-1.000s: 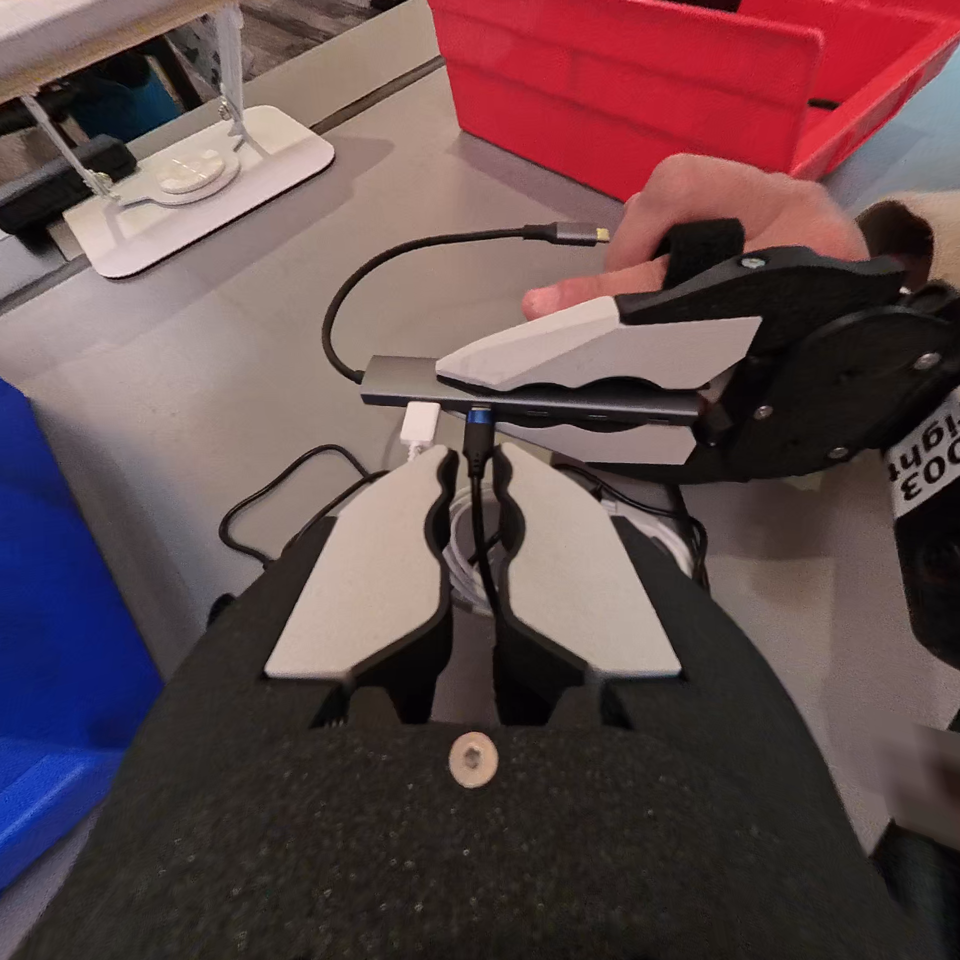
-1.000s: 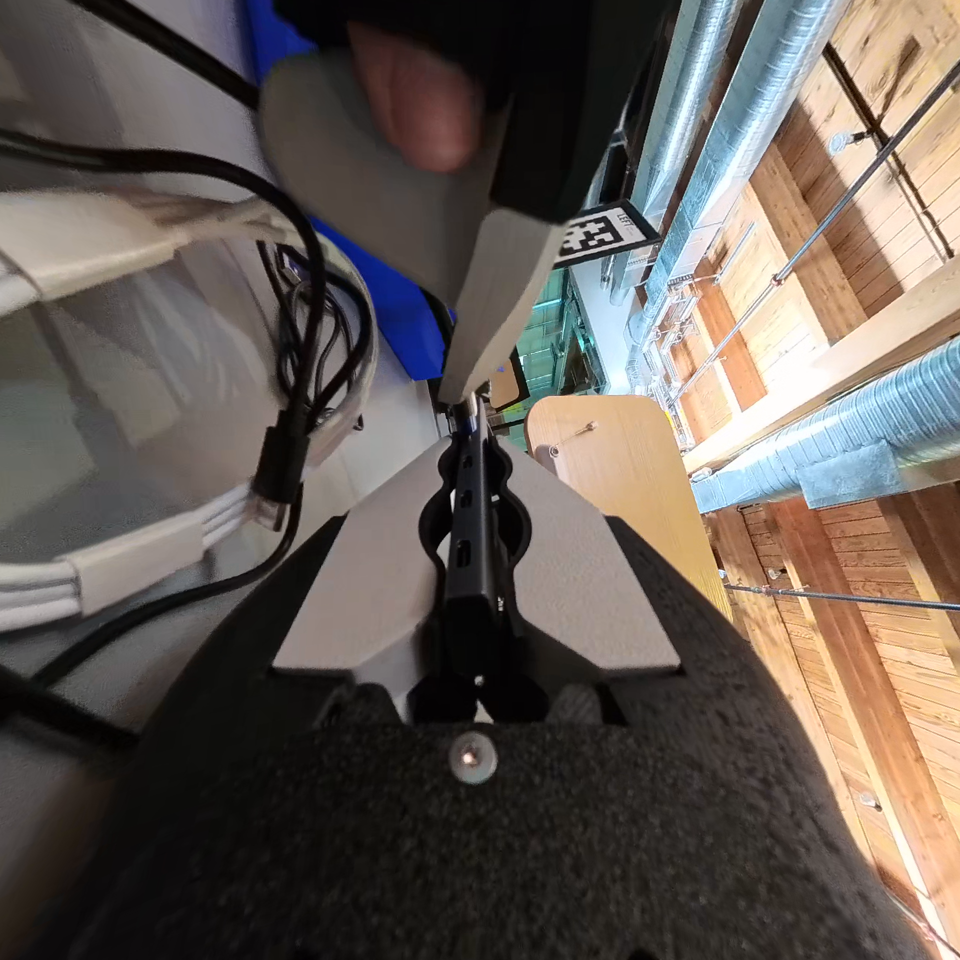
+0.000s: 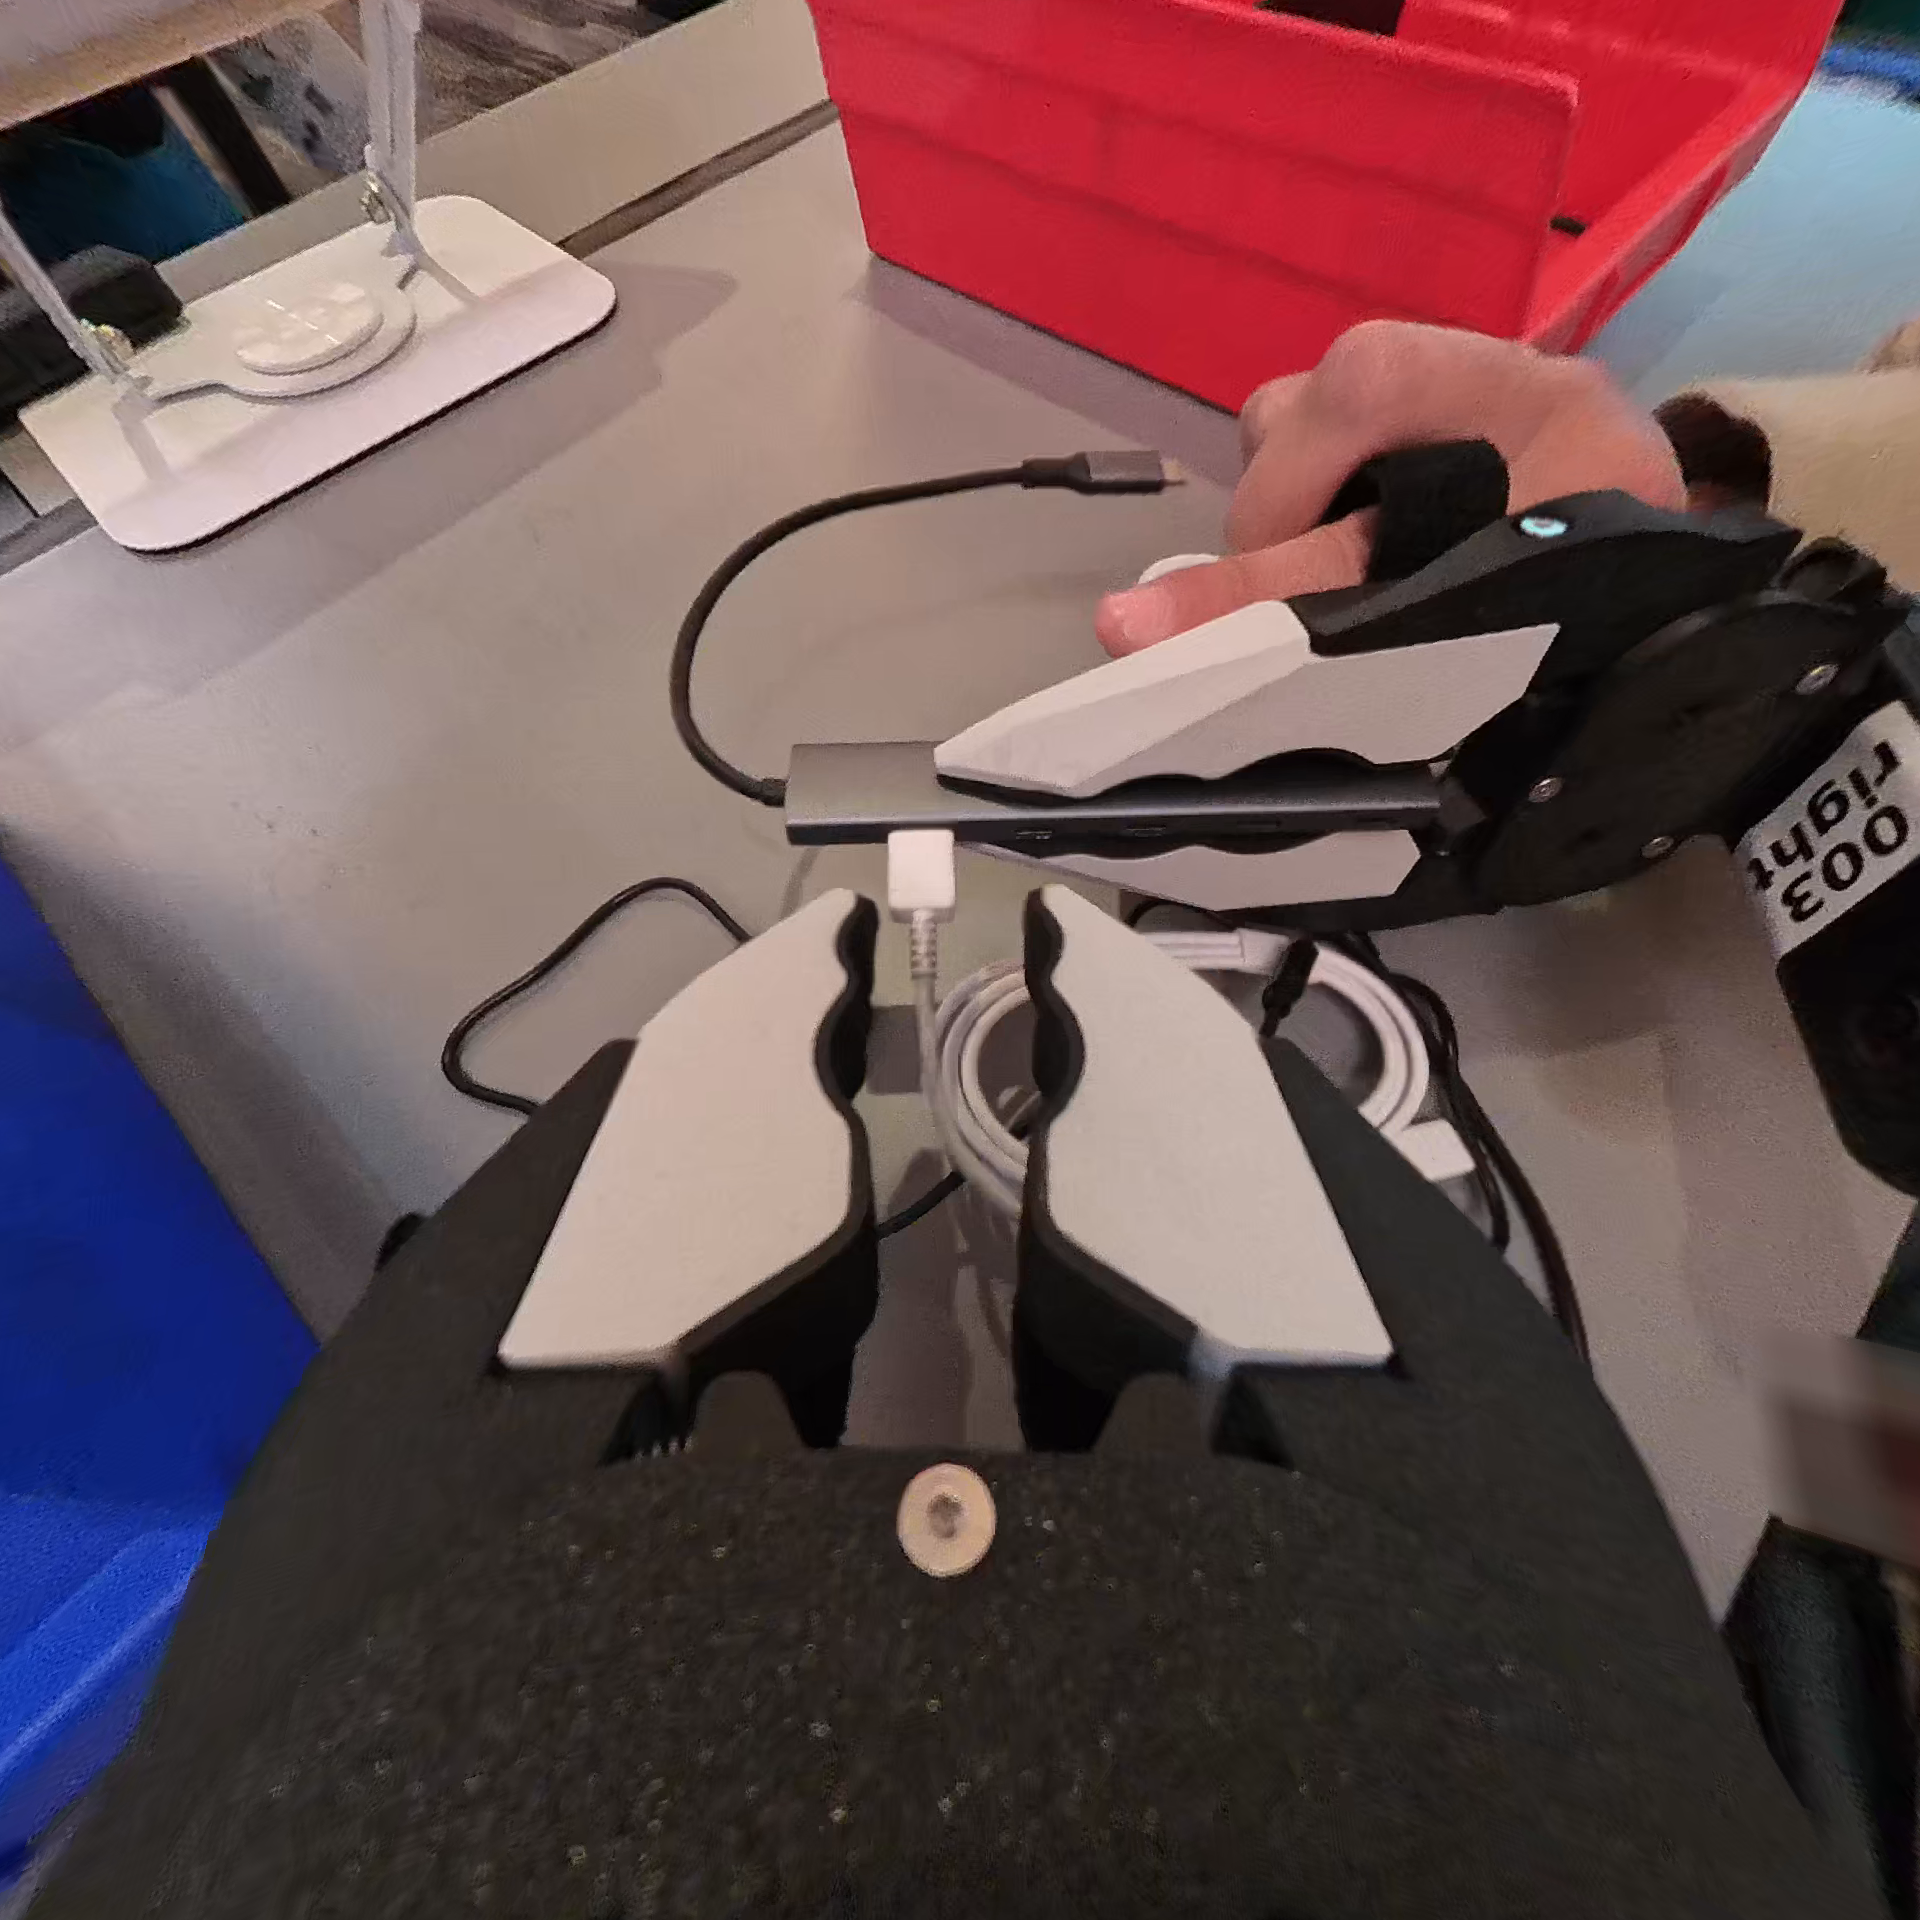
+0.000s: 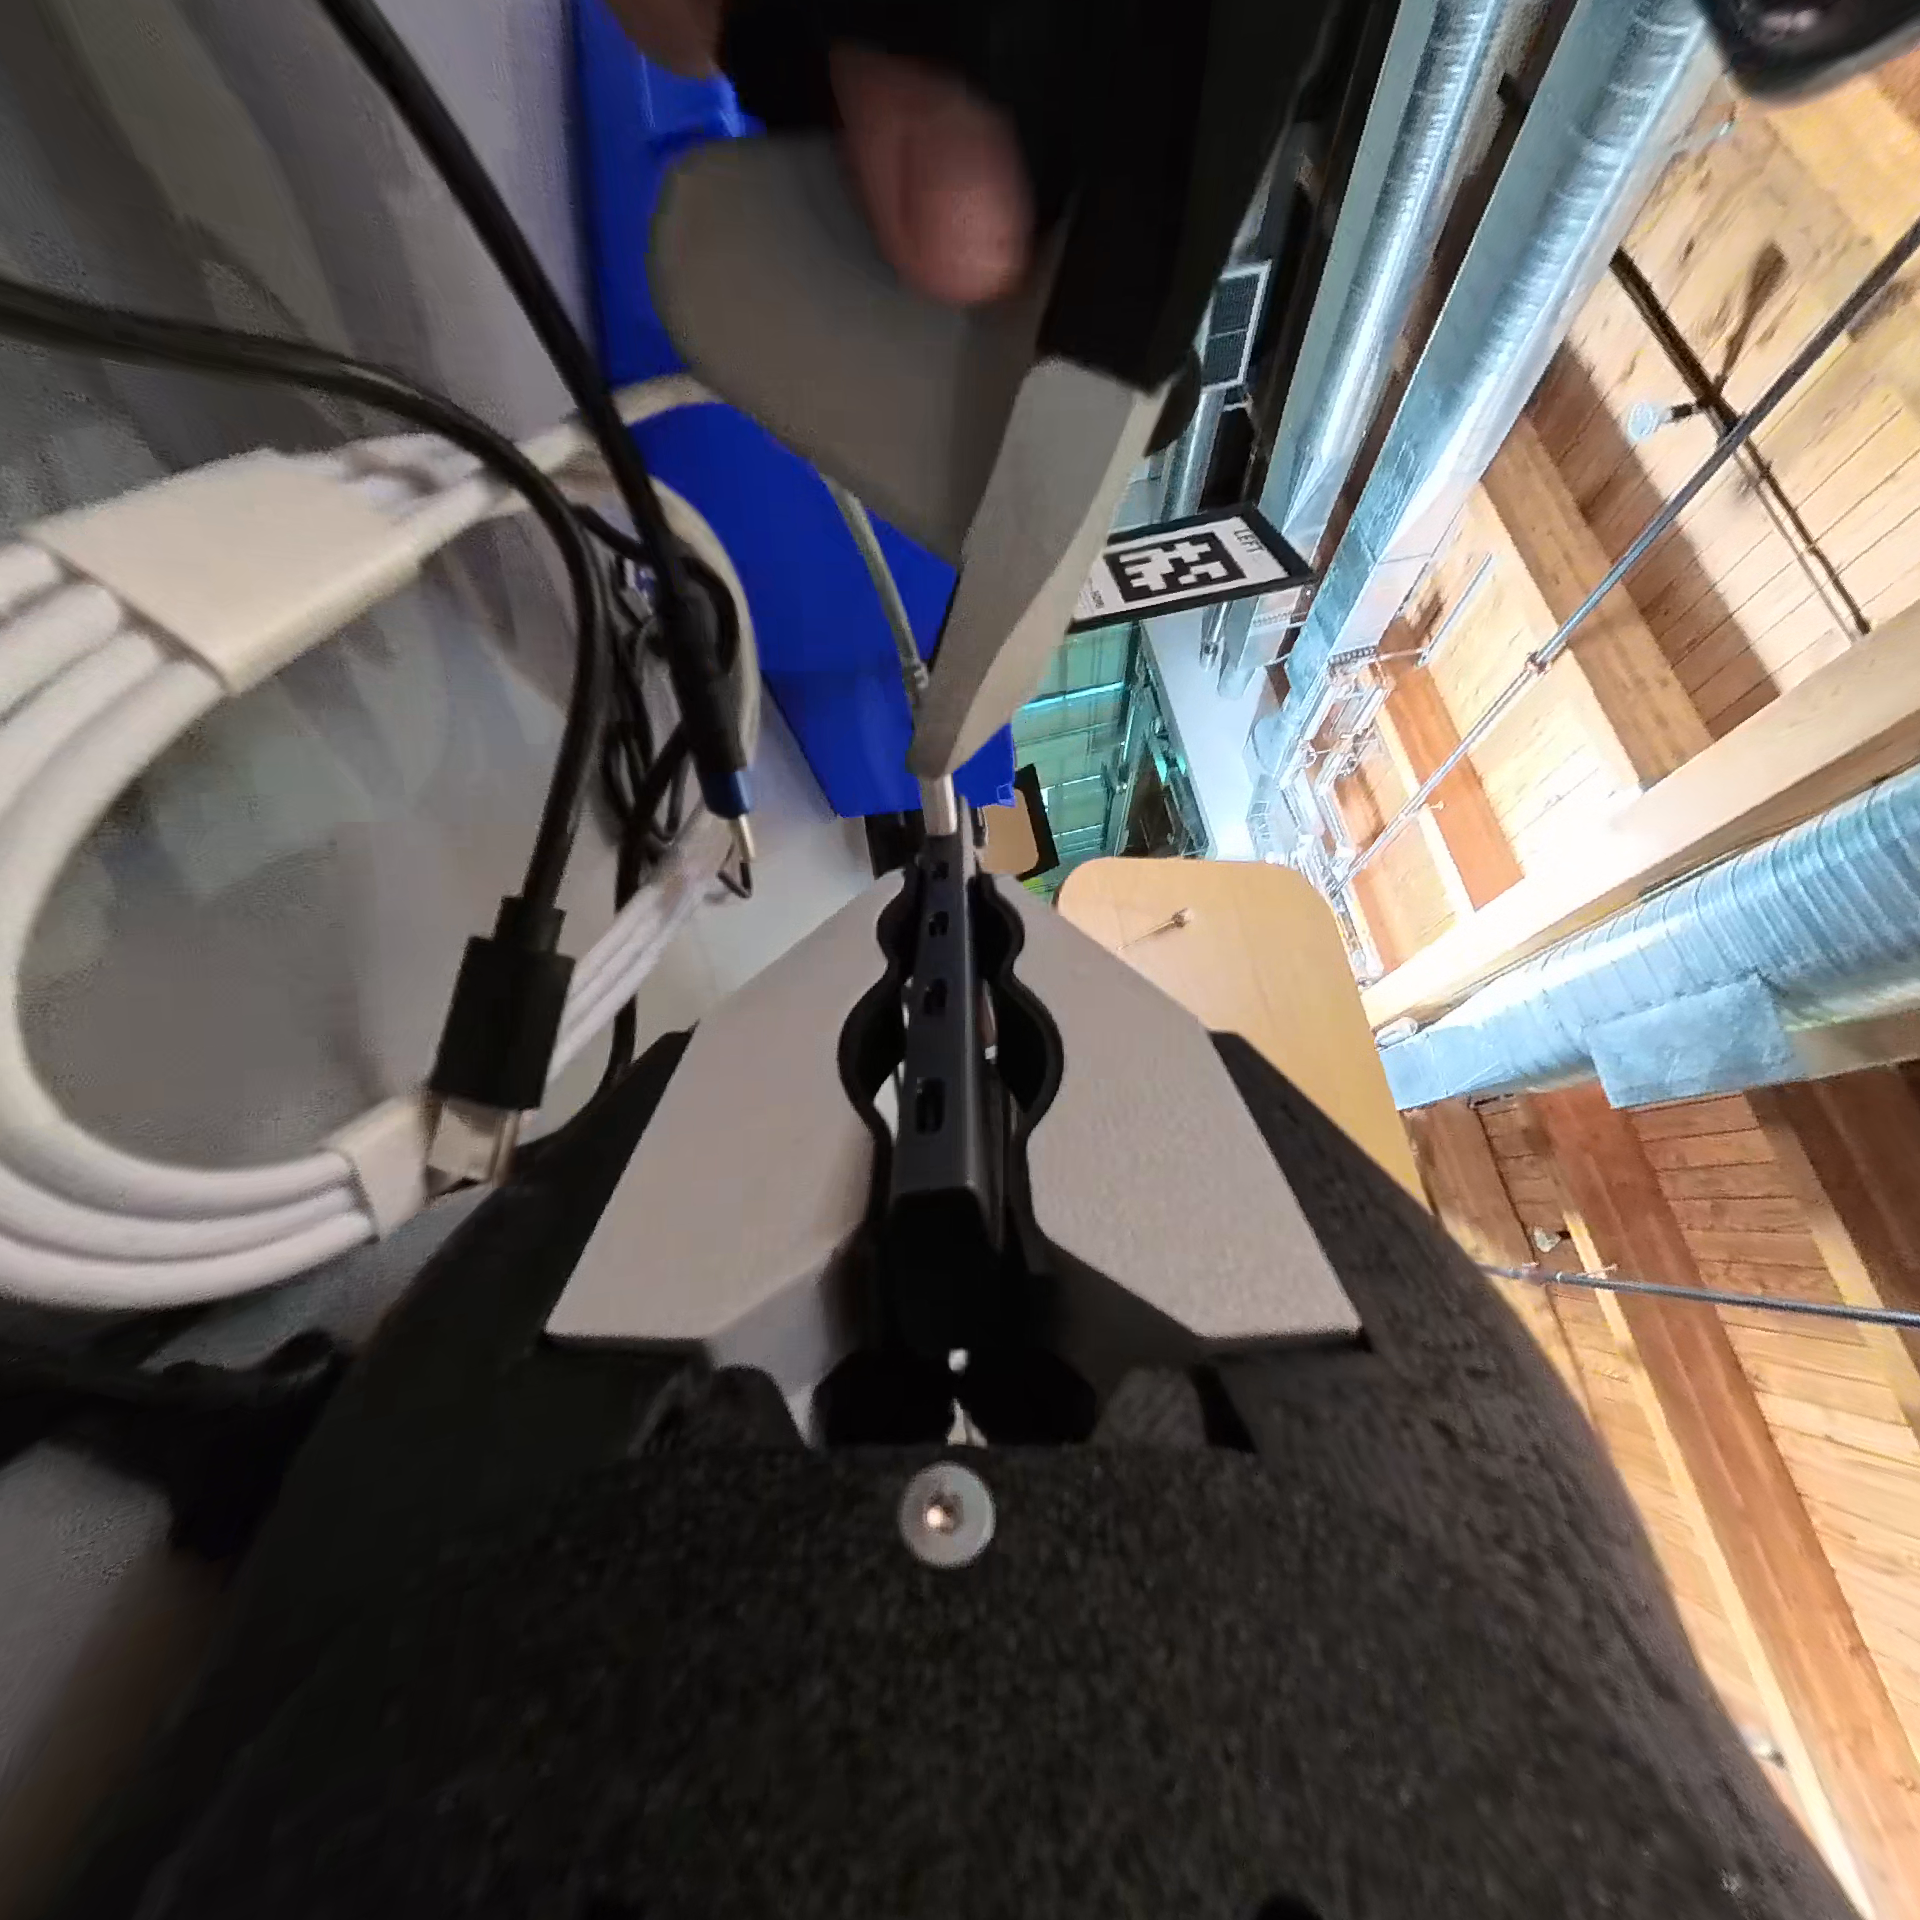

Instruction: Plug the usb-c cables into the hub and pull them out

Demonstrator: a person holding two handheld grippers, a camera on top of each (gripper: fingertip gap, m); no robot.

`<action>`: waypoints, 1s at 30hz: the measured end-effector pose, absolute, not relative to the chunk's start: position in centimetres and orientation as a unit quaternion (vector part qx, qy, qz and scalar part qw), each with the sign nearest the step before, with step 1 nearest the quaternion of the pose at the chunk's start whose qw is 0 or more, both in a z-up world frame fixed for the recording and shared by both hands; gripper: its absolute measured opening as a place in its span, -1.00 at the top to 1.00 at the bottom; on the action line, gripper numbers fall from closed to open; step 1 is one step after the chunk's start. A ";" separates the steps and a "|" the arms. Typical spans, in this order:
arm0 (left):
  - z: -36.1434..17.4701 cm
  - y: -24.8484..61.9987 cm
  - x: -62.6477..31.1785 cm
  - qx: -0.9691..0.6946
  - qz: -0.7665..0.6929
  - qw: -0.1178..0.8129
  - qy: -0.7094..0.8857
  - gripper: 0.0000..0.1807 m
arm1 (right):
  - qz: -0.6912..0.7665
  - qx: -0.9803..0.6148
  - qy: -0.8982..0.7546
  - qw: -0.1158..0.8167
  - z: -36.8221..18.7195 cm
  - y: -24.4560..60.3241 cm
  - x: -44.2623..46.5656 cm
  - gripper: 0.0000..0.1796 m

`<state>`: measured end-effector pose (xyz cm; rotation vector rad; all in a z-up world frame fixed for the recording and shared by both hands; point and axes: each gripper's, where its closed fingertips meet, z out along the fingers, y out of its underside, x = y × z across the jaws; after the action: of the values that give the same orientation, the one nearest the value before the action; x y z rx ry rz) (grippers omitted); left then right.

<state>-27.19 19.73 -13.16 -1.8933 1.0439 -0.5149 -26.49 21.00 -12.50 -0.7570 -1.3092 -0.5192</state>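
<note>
1. Grey bench [image 3: 436, 748] filled the left wrist view, with a red bin [image 3: 1195, 177] at the far edge, a blue bin [image 3: 94, 1299] at the left and a white stand [image 3: 312, 364] at the far left.
2. Left tool [image 3: 940, 925] hovered with its jaws parted and nothing between them; the gap framed a white plug [image 3: 920, 873].
3. That white plug sat in the near side of the hub [image 3: 862, 795], and its white cable [image 3: 1039, 1101] ran down to a coil on the bench.
4. Right tool [image 3: 961, 800] came in from the right, jaws closed flat on the hub, one finger above and one below, holding it clear of the bench.
5. Hub's own black lead [image 3: 707, 623] looped off its left end to a free plug [image 3: 1101, 473] lying near the red bin.
6. A hand [image 3: 1434, 457] gripped the right tool, with a black strap over one finger.
7. Black cable [image 3: 551, 956] curled on the bench left of the white coil.
8. Right wrist view was rolled sideways: bench at the left, wooden ceiling [image 4: 1714, 727] and silver ducts [image 4: 1558, 312] at the right.
9. Right tool [image 4: 951, 883] was clamped on the hub [image 4: 935, 1122], seen edge-on with its row of ports facing the camera.
10. Left tool's finger [image 4: 987, 582] pointed at the hub's far end, its tip just beside the plug there.
11. White cable [image 4: 156, 1195] lay coiled at the left, crossed by a black cable [image 4: 499, 1029] with a loose plug; a second loose plug with a blue collar [image 4: 727, 800] hung nearby.
</note>
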 end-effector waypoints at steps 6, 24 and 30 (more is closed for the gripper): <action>-13.5 20.0 -27.5 -0.759 -0.161 0.454 0.438 0.87 | -0.241 -0.328 -0.597 0.692 -12.8 20.7 -26.8 0.89; -12.7 20.4 -28.8 -0.768 -0.114 0.453 0.438 0.88 | -0.226 -0.386 -0.572 0.687 -12.6 21.6 -27.7 0.89; -12.4 20.3 -28.7 -0.770 -0.122 0.451 0.436 0.88 | -0.237 -0.383 -0.568 0.689 -12.4 21.6 -27.6 0.89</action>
<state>-28.73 20.29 -12.44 -1.9023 1.0766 -0.3007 -27.61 21.62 -12.36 -0.8563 -1.2704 -0.5291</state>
